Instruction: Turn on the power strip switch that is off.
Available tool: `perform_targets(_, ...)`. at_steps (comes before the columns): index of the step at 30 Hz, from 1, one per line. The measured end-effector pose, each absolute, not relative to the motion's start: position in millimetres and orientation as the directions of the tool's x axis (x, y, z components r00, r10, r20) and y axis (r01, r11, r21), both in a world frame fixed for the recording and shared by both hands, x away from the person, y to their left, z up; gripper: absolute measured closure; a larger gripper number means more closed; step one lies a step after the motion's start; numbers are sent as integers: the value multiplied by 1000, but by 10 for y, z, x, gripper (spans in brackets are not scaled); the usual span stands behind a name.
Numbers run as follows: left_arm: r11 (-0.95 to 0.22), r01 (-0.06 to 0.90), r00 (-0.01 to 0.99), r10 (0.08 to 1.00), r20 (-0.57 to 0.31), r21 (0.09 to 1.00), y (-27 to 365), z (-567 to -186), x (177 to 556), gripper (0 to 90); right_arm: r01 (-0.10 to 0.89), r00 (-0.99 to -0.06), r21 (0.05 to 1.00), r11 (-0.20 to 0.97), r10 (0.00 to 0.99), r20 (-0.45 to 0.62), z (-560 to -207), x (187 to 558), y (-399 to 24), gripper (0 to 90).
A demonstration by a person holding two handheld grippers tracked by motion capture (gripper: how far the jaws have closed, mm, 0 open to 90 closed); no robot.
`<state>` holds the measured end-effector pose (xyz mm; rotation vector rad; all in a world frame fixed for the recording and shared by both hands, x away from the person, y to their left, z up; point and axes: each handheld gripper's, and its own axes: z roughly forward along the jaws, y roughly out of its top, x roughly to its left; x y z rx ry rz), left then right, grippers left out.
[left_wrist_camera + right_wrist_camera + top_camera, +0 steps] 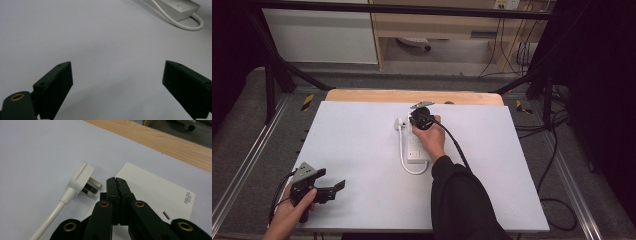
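Two tongs are mine to work here, and I will go from left to right. My left tongs (332,189) sit at about 7 o'clock on the white desk (357,150), spread wide with nothing between the jaws. They are well apart from the work.

Near the middle of the desk, a bit toward 12 o'clock, lies the white plug (80,178) with its metal pins showing. Its white cord (404,155) runs back toward me and loops round to the near end of the power strip (155,192), which lies flat just beside the plug, at its 3 o'clock.

My right tongs (116,185) are clenched tight with nothing inside, their tips over the strip's top.

I think the plug is light, hard and a bit smooth, so it could slip. I would pinch its flat sides, not the pins. The cord looks bendy and may tug back. The strip looks stiff and heavier.
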<state>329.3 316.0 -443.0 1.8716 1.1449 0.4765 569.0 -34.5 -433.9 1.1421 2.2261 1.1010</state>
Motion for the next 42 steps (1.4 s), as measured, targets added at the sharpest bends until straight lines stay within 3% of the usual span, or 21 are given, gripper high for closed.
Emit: perform_targets(42, -202, 525, 505, 856, -111, 827, 3161, -4428, 3292, 95, 471, -591, 803, 365, 807, -21, -4273, 5681, -343, 900)
